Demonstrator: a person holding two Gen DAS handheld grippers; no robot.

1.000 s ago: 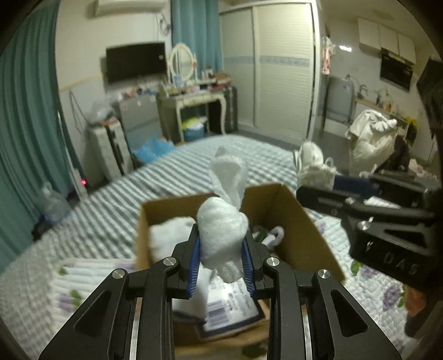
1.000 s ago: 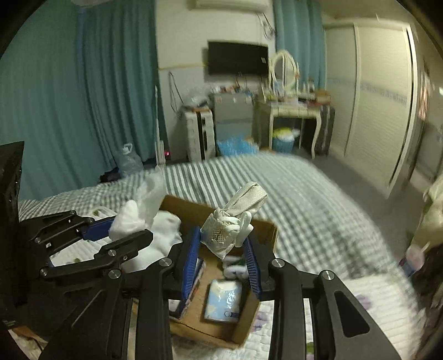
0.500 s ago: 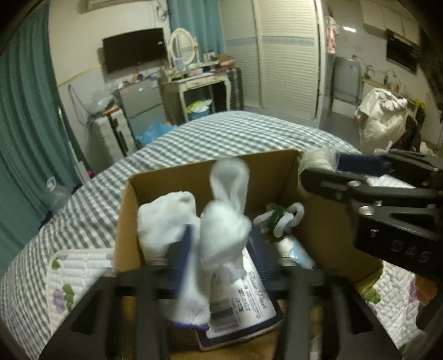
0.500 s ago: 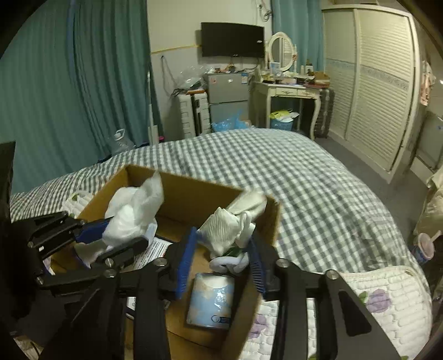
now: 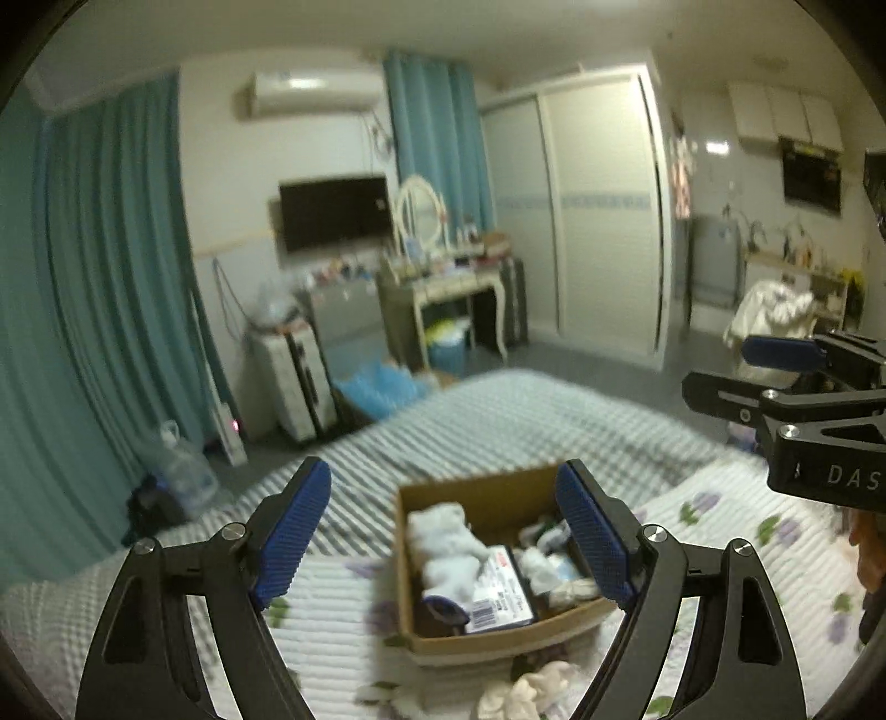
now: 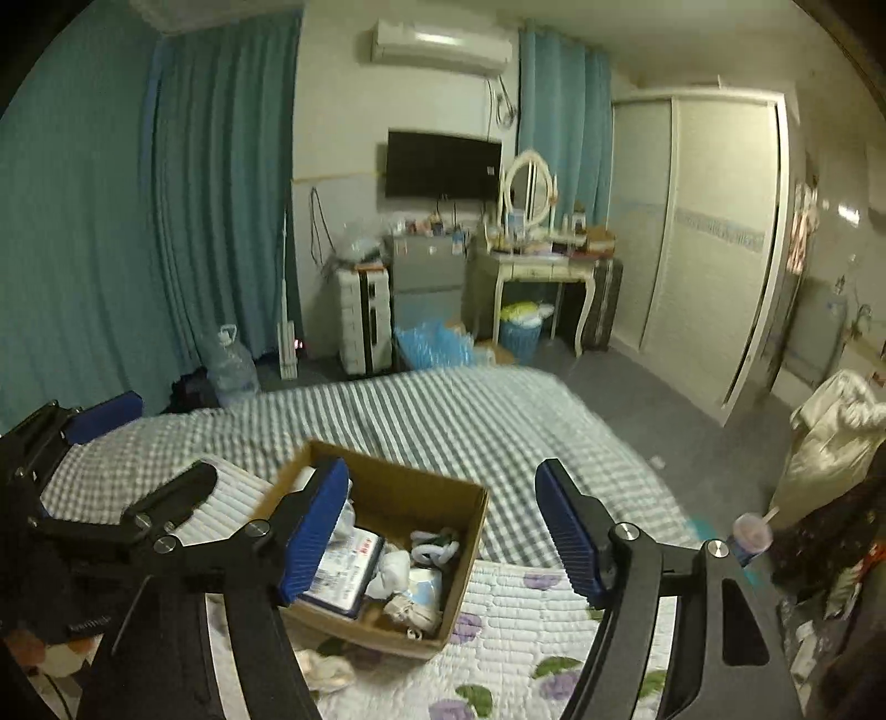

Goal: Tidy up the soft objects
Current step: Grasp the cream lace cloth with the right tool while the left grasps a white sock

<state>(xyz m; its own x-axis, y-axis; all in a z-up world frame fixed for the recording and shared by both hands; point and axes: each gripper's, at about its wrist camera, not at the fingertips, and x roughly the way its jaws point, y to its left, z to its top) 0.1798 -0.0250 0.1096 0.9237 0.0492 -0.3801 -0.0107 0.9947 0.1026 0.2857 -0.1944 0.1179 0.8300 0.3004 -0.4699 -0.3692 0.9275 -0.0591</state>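
The room is a bedroom with dim light. A big bed [image 6: 470, 410] fills the middle, with a gray and white checked cover. Tall teal curtains [image 6: 138, 210] hang on the left wall. A black TV [image 6: 443, 164] hangs on the pale wall, and a white air conditioner [image 6: 440, 47] sits above it, near the ceiling. Under the TV is a white dressing table [image 6: 540, 268] with a round mirror [image 6: 529, 185]. A blue basket [image 6: 520, 332] stands under the table. A big white wardrobe [image 6: 698, 249] with sliding doors fills the right side. The floor [image 6: 637, 387] is gray. A clear water jug [image 6: 230, 365] stands by the curtains.
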